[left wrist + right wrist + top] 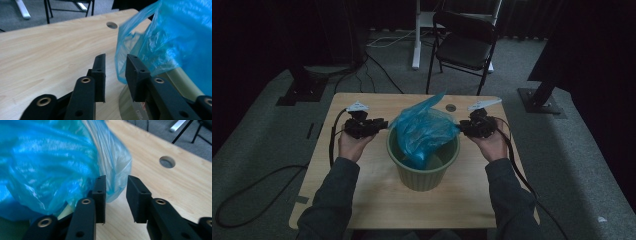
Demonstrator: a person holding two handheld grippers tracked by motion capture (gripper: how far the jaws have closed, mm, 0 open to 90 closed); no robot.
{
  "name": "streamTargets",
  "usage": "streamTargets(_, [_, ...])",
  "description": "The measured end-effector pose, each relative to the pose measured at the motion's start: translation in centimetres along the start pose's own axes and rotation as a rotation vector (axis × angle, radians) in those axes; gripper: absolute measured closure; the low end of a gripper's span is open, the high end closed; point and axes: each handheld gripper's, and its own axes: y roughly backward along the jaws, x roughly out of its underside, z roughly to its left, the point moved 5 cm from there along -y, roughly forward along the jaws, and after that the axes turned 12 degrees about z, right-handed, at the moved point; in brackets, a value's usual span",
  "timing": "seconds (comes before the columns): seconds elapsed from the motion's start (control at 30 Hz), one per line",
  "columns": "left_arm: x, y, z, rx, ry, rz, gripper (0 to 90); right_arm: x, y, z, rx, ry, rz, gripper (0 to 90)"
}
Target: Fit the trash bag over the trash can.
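- We saw a blue plastic bag (422, 131) bunched up in the mouth of a green ribbed bin (424, 175), which stood at the middle of the wooden table (377, 200).
- Our left gripper (384, 124) was at the bag's left edge; in the left gripper view its jaws stood parted, with the bag's hem (121, 72) in the gap but not pinched.
- Our right gripper (460, 128) was at the bag's right edge; in the right gripper view its jaws also stood apart, a loose fold of the bag (117, 170) lying between them unclamped.
- Beyond the table stood a black folding chair (464, 42).
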Motion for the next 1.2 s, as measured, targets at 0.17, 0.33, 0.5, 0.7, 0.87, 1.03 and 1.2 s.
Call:
streamTargets(0.17, [-0.4, 1.1, -0.1, 0.026, -0.022, -0.042, 65.8, -0.7, 1.4, -0.2, 0.006, -0.028, -0.064, 64.1])
streamTargets(0.33, [-1.1, 1.3, -1.2, 0.072, -0.078, -0.053, 60.4, -1.7, 1.8, 0.8, -0.027, 0.004, -0.096, 60.8])
streamTargets(0.5, [-1.8, 1.0, -2.6, 0.095, -0.133, -0.064, 55.7, -2.7, 1.1, 2.2, -0.049, 0.059, -0.087, 58.5])
streamTargets(0.7, [-2.2, 0.3, -3.5, 0.082, -0.154, -0.034, 55.5, -3.4, 0.0, 3.1, -0.056, 0.091, -0.048, 56.9])
streamTargets(0.87, [-2.1, 0.0, -3.7, 0.069, -0.161, -0.020, 70.6, -3.3, -0.7, 3.0, -0.025, 0.092, -0.017, 68.2])
streamTargets(1.03, [-1.9, 0.5, -3.7, 0.090, -0.166, -0.044, 82.9, -2.7, 0.1, 2.6, -0.024, 0.085, -0.034, 83.0])
streamTargets(1.2, [-1.6, 1.3, -3.4, 0.088, -0.143, -0.091, 88.1, -1.9, 1.1, 2.2, -0.052, 0.072, -0.065, 86.2])
